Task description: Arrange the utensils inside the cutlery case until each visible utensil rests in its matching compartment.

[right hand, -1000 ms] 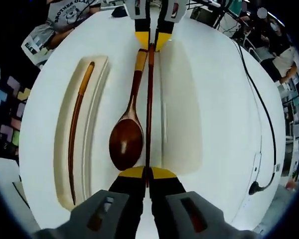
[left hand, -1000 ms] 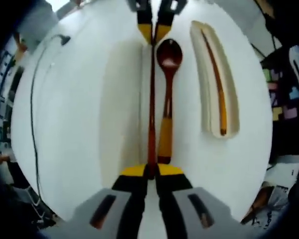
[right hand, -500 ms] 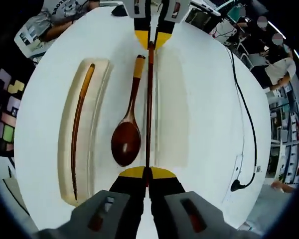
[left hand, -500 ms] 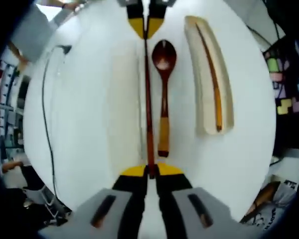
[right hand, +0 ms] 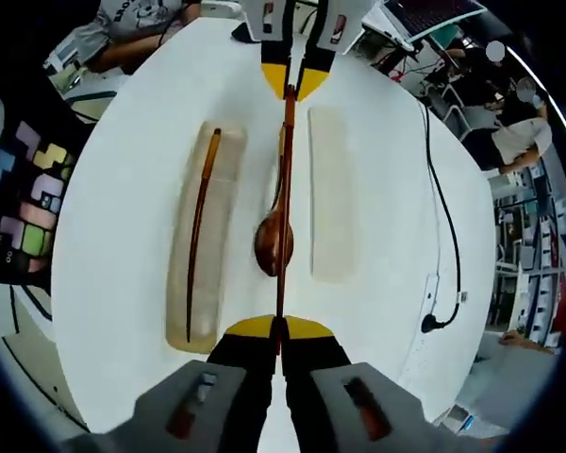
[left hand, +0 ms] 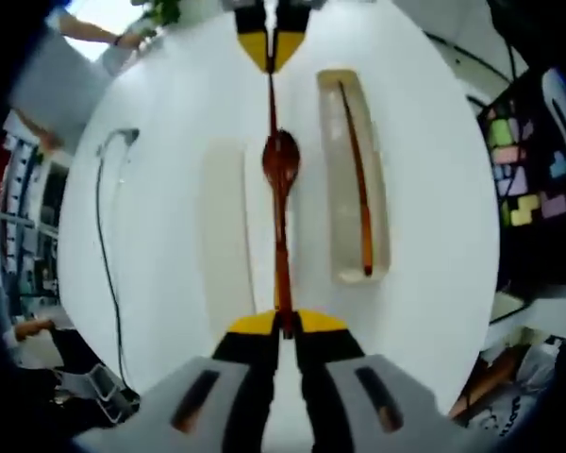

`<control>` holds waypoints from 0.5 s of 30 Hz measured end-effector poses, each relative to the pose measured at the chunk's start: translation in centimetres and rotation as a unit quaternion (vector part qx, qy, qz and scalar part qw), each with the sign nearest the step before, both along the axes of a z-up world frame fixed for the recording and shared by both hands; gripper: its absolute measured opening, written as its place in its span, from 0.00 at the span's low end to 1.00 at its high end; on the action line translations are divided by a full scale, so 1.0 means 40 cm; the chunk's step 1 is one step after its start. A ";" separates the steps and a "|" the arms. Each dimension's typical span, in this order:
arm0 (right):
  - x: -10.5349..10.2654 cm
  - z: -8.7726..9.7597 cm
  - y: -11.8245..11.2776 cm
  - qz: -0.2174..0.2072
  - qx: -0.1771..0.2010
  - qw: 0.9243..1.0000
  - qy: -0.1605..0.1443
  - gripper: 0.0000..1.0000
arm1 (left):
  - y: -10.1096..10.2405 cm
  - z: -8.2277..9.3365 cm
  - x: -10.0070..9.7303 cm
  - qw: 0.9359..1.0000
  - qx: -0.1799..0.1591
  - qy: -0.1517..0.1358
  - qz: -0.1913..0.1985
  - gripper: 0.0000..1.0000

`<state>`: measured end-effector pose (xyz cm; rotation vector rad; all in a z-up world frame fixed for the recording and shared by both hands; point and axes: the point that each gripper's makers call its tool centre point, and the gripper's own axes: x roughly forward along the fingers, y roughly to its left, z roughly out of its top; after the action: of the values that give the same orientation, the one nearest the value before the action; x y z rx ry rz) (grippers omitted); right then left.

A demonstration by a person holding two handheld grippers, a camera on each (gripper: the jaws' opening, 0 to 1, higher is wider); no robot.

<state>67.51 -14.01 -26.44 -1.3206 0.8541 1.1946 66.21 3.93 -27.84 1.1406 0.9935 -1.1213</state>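
Over the last second both grippers have risen well clear of the white desk [right hand: 123, 283]: in both views the things on it have shrunk and more of the desk's round edge has come into sight, while the dark red chopstick [right hand: 281, 236] stays stretched between the two. The left gripper [left hand: 285, 323] has its fingers pinched narrow on one end of that chopstick and the right gripper [right hand: 279, 327] has its fingers pinched narrow on the other, so the stick hangs in the air, crossing in front of the wooden spoon [right hand: 274, 243], which lies on the bare desk near the middle. My reading is that the chopstick is being carried towards a slot rather than left beside the spoon. Two long parts of the cutlery case lie either side of the spoon. The cream tray [right hand: 184, 283] holds the other chopstick [right hand: 201, 236], lying lengthwise inside it, and looks like the matching place for the lifted one. The pale part [right hand: 331, 189] on the far side of the spoon appears empty; whether it is a lid or a compartment I cannot tell. The spoon is not yet in any compartment.
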 end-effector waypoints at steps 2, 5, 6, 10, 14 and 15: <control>-0.009 -0.001 -0.014 -0.003 -0.003 1.000 -0.001 0.00 | -0.012 0.000 -0.005 1.000 0.000 -0.006 -0.012 0.06; -0.031 -0.007 -0.038 -0.011 -0.003 1.000 0.003 0.00 | -0.032 0.001 -0.020 1.000 -0.005 -0.002 -0.011 0.06; -0.038 -0.009 -0.045 -0.013 -0.003 1.000 0.004 0.00 | -0.038 0.000 -0.026 1.000 -0.008 0.002 -0.010 0.06; -0.070 -0.022 -0.063 -0.022 0.004 1.000 0.014 0.00 | -0.053 -0.004 -0.049 1.000 -0.010 0.006 -0.018 0.06; -0.089 -0.039 -0.073 -0.022 0.004 1.000 0.017 0.00 | -0.065 -0.012 -0.067 1.000 -0.015 0.017 -0.018 0.06; -0.095 -0.043 -0.074 -0.024 0.007 0.999 0.021 0.00 | -0.067 -0.016 -0.073 1.000 -0.015 0.021 -0.017 0.06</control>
<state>63.70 -16.97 -28.15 -1.2608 0.9027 1.1921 63.27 1.27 -28.46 1.1185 0.9889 -1.1876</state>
